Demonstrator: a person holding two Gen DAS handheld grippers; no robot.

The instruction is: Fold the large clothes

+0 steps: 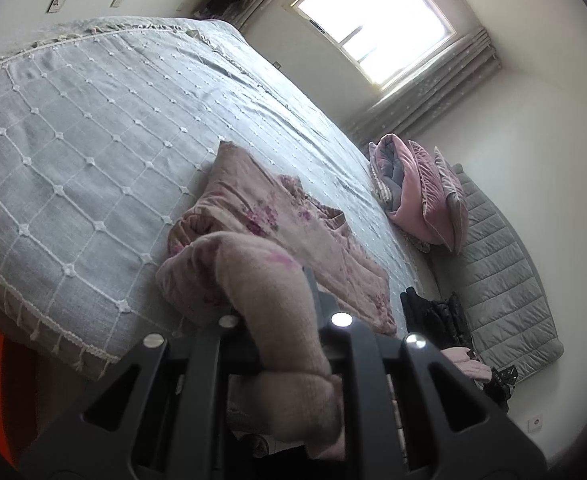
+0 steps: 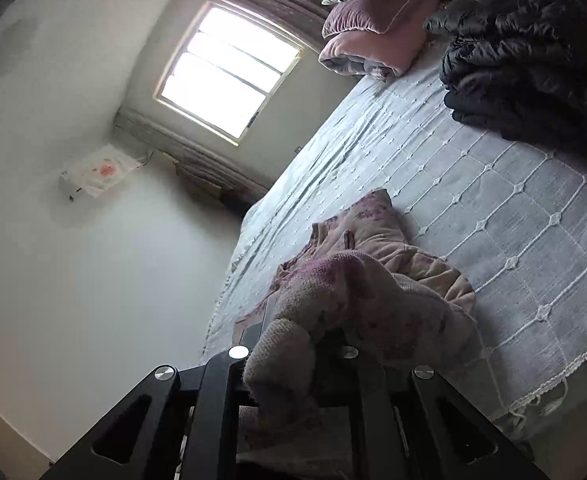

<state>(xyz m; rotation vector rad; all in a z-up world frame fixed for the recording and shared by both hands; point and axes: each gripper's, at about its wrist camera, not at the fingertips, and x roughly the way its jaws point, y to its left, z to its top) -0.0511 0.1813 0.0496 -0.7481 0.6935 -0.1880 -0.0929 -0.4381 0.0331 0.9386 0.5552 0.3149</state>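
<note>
A beige-pink knit garment with purple flower print [image 1: 277, 220] lies rumpled on the grey bedspread [image 1: 93, 128] near the bed's edge. My left gripper [image 1: 289, 292] is shut on a thick fold of it, which drapes over and hides the fingers. In the right wrist view the same garment [image 2: 373, 248] lies bunched on the bedspread [image 2: 513, 208]. My right gripper [image 2: 297, 320] is shut on another fold of it, which covers most of the fingertips. Both views are tilted.
Folded pink and grey quilts [image 1: 417, 188] [image 2: 373, 28] sit at the bed's far end. A black puffer jacket [image 2: 525, 52] [image 1: 437, 312] lies on the bed. A grey quilted headboard [image 1: 501, 272] and a bright window [image 1: 373, 20] are behind.
</note>
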